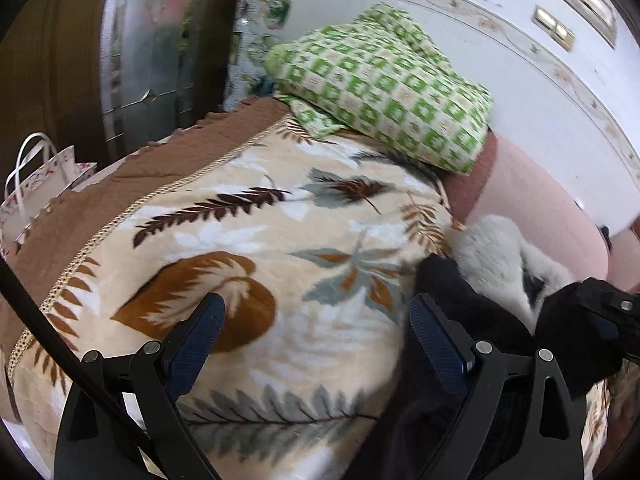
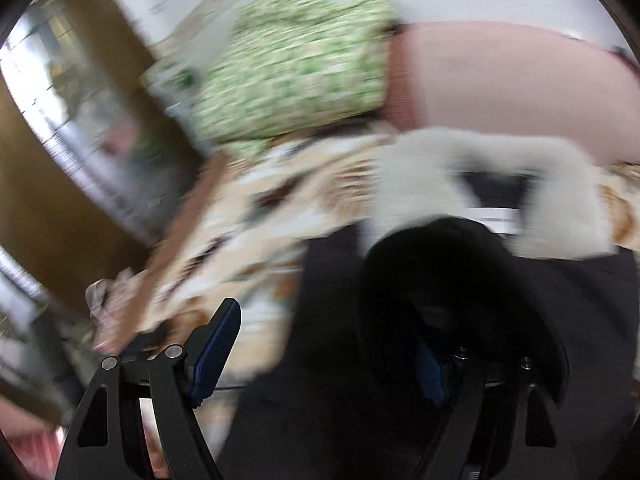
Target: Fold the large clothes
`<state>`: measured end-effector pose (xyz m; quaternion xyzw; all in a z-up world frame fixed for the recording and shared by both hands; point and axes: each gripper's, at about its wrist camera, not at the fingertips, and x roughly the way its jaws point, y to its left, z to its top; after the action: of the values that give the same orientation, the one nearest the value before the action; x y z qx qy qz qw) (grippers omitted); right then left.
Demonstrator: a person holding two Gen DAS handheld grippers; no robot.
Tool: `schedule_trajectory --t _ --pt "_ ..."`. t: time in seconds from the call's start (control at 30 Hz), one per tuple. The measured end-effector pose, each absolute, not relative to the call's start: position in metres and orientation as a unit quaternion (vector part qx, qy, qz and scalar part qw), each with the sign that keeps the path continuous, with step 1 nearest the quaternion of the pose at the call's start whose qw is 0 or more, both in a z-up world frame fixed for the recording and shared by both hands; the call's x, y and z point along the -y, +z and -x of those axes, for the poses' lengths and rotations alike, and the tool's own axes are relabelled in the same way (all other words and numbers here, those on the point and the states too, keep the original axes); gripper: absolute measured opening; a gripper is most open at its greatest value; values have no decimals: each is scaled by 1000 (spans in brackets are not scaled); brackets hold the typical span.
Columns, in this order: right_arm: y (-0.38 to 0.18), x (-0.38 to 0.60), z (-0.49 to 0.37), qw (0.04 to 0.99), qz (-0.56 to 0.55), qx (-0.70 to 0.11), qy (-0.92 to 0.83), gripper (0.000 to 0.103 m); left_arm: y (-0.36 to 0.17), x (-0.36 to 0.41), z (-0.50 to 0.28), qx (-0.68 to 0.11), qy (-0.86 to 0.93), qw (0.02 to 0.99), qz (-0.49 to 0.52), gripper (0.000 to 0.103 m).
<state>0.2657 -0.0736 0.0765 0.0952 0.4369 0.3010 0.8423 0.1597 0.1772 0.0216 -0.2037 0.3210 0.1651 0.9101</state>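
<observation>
A black garment (image 1: 472, 320) with a white fur collar (image 1: 500, 256) lies on the right side of the bed. My left gripper (image 1: 320, 320) is open above the leaf-patterned blanket (image 1: 248, 232). Its right finger (image 1: 436, 340) is at the garment's left edge, and nothing is between the pads. The right wrist view is blurred by motion. There my right gripper (image 2: 326, 348) stands wide open over the black garment (image 2: 320, 400). A black fold (image 2: 440, 280) drapes over its right finger and hides it. The white fur collar (image 2: 432, 160) lies beyond.
A green checked pillow (image 1: 384, 88) sits at the head of the bed, with a pink cushion (image 1: 540, 200) to its right. A white paper bag (image 1: 36, 184) stands off the bed's left side. A wooden door (image 1: 52, 60) and a white wall (image 1: 520, 92) lie behind.
</observation>
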Motion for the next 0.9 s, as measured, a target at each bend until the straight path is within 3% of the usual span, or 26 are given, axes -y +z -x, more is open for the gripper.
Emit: schedule_trajectory --t 0.23,0.4,0.43,0.53,0.57,0.77,0.9 --pt "119 38 -218 850 -30 -381 363 83 16 -187 -162 -331 154 902 229 93" --pt "106 85 -218 904 2 -362 229 83 16 -172 -163 -332 129 908 223 93" --pt "97 89 -224 906 7 -371 204 81 15 -169 -163 -334 125 908 221 93" --pt "53 103 -243 898 38 -421 123 39 13 -158 -166 -340 120 909 208 93" --pt "38 106 -249 893 42 -435 108 34 12 -154 -167 -341 120 911 199 93" --pt "-26 106 -284 864 7 -492 110 32 11 -144 -167 -342 128 914 176 93" --pt "-46 81 -295 851 63 -512 95 32 9 -139 -173 -350 125 913 168 93"
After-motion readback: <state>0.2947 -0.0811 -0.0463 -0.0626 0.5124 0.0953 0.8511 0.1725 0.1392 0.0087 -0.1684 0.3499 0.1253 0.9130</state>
